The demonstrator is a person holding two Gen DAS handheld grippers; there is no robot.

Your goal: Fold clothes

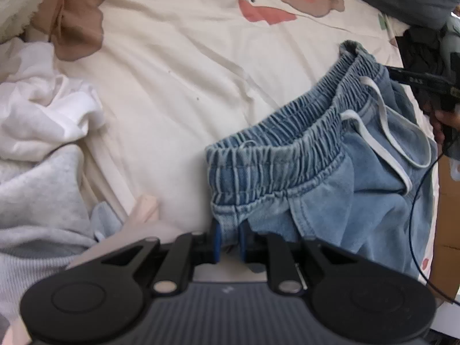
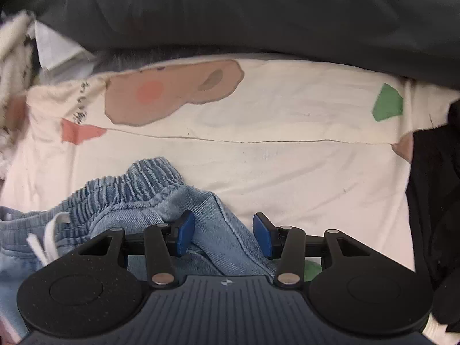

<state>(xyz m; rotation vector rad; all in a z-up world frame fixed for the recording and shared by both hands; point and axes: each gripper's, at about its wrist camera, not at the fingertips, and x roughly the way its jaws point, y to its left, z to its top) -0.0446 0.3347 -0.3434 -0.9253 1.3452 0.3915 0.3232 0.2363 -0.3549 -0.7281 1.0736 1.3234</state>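
Light blue denim shorts (image 1: 339,172) with an elastic waistband and a white drawstring (image 1: 382,115) lie bunched on the cream bed sheet (image 1: 172,86). My left gripper (image 1: 230,241) is shut on the near corner of the waistband. In the right wrist view my right gripper (image 2: 222,237) is open, its blue pads (image 2: 184,235) standing apart over a fold of the shorts (image 2: 207,215). The right gripper also shows at the far right of the left wrist view (image 1: 425,86).
White clothes (image 1: 43,109) and a grey garment (image 1: 37,201) are piled at the left. A dark grey blanket (image 2: 230,14) lies across the far side. A black garment (image 2: 434,201) sits at the right. The sheet carries brown, pink and green prints.
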